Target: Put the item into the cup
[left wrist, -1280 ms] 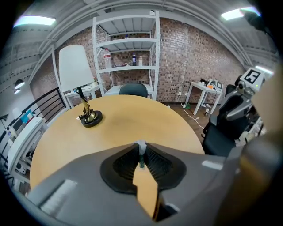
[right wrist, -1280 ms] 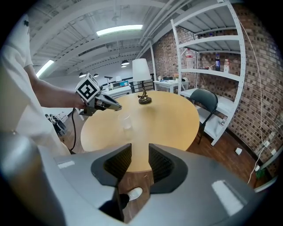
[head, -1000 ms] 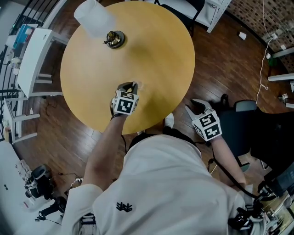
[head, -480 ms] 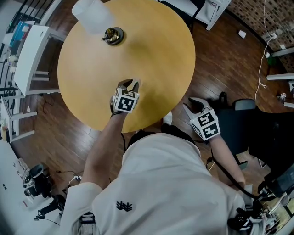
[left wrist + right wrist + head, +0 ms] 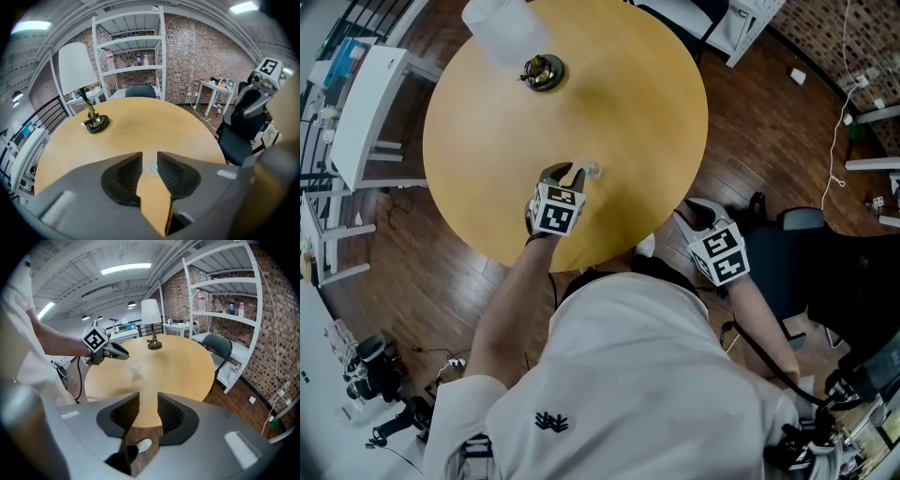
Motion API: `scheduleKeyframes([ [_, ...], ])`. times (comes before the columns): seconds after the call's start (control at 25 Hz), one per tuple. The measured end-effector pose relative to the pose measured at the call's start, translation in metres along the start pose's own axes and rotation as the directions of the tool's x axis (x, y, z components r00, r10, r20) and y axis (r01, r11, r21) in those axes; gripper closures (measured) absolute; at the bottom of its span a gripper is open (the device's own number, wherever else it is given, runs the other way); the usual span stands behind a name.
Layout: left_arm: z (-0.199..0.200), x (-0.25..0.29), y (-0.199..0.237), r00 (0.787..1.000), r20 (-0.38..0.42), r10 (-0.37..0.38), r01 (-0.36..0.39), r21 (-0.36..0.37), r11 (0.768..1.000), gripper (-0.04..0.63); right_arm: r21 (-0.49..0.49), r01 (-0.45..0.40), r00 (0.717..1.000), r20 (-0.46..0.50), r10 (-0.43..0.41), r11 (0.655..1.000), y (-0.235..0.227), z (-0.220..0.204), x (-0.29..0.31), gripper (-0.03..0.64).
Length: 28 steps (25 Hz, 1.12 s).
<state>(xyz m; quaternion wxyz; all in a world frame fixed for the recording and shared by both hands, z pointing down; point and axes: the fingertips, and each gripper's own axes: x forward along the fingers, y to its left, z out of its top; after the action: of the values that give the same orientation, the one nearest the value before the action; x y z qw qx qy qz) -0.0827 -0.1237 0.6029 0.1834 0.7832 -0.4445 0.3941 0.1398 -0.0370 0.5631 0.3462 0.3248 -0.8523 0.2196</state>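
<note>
A small clear cup stands on the round wooden table near its front edge. In the left gripper view the cup shows in the gap just beyond the jaws, with something pale green in or on it that I cannot make out. My left gripper is low over the table right behind the cup; its jaws are opening and the pads do not press on the cup. My right gripper hangs open and empty off the table's right edge, above the floor. From the right gripper view, the cup sits just ahead of the left gripper.
A table lamp with a brass base and white shade stands at the table's far side. A black office chair is on the right, a white side table on the left, and white shelving stands beyond the table.
The left jaws have parted from shut. The clear cup now stands free just ahead of the fingertips. The right gripper has barely moved.
</note>
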Motion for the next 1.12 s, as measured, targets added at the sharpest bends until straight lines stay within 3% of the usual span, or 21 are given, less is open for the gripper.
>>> scheduleKeyframes([
  [0.36,-0.005,-0.069,0.013,0.99,0.135,-0.033,0.048,-0.107,0.993,0.516,-0.046,0.007,1.0,0.024,-0.005,0.999,0.04,0.03,0.016,0.491],
  [0.68,-0.046,-0.148,0.028,0.963,0.255,-0.092,0.121,-0.101,0.987,0.517,-0.066,0.033,0.999,0.027,-0.031,0.997,0.101,0.047,0.027,0.492],
  [1.12,-0.09,-0.206,0.05,0.93,0.332,-0.156,0.19,-0.072,0.979,0.517,-0.032,0.121,0.991,0.067,-0.118,0.992,0.153,0.07,0.029,0.499],
])
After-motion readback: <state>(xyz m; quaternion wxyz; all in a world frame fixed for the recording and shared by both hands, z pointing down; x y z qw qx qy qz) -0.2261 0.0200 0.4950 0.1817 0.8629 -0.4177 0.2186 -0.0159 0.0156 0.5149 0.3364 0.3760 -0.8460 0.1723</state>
